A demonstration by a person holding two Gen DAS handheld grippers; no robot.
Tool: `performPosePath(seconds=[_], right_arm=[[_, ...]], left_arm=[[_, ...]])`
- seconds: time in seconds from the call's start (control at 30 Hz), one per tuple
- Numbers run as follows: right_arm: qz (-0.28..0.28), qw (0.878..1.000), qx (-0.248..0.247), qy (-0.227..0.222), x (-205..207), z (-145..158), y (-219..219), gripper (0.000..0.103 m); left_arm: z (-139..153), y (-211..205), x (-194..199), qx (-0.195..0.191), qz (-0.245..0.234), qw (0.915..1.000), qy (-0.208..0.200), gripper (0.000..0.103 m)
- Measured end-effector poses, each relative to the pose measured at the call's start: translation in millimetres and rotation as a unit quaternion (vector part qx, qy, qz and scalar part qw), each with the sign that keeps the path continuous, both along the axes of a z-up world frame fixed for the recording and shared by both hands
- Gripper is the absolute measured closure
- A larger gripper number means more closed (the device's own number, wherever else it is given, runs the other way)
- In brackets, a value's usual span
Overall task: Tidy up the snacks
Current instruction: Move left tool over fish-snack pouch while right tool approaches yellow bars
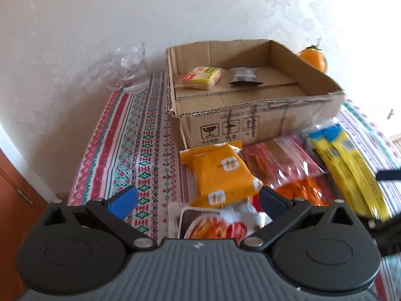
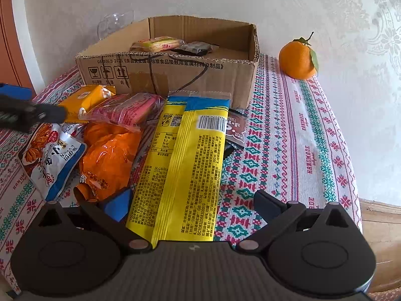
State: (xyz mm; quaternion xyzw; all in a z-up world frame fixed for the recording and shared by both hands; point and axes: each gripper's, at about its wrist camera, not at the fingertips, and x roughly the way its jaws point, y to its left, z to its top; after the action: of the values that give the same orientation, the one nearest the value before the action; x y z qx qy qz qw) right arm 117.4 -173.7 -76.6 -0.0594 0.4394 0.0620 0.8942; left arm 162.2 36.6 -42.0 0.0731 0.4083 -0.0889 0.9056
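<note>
Crowding brown corrugated cardboard box, crinkly foil snack packs, long yellow plastic pack w/ barcode, both tools released, glossy orange nearby

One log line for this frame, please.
left gripper open, over orange packet | right gripper open, over yellow packet | box: two snacks

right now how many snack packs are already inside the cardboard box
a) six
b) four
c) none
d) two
d: the cardboard box holds just a yellow wrapped pack and a dark pouch, lying apart on its floor; the other snacks lie on the tablecloth in front.
</note>
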Motion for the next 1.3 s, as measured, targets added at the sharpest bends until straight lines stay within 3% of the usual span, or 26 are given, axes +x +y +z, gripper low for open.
performPosePath(seconds=[0.17, 0.4, 0.53, 0.73, 1.0, 1.17, 1.3], right_arm=[[-0.001, 1.0, 0.0, -0.001, 0, 0, 0, 0.0], [-0.001, 1.0, 0.001, -0.004, 0, 0, 2, 0.0], [-0.002, 1.0, 0.001, -0.006, -1, 0, 1, 0.0], [-0.001, 1.0, 0.001, -0.006, -3, 0, 1, 0.0], [0.001, 1.0, 0.003, -0.012, -6, -1, 1, 0.0], [0.003, 1.0, 0.003, -0.014, -6, 0, 1, 0.0], [0.008, 1.0, 0.004, -0.016, -7, -1, 0, 0.0]], left_arm=[[-13, -7, 4, 0.016, 0.008, 0.9996, 0.024, 0.001], [-15, 1, -11, -0.003, 0.006, 0.9989, 0.046, 0.001], [-23, 0, -24, 0.022, -0.008, 0.9979, 0.06, 0.001], [-21, 7, -43, 0.001, -0.011, 0.9975, 0.069, 0.001], [-11, 0, -74, -0.039, -0.076, 0.9922, 0.091, 0.001], [-18, -10, -81, 0.005, -0.088, 0.9919, 0.091, 0.0], [-19, 5, -87, 0.005, -0.07, 0.9929, 0.096, 0.0]])
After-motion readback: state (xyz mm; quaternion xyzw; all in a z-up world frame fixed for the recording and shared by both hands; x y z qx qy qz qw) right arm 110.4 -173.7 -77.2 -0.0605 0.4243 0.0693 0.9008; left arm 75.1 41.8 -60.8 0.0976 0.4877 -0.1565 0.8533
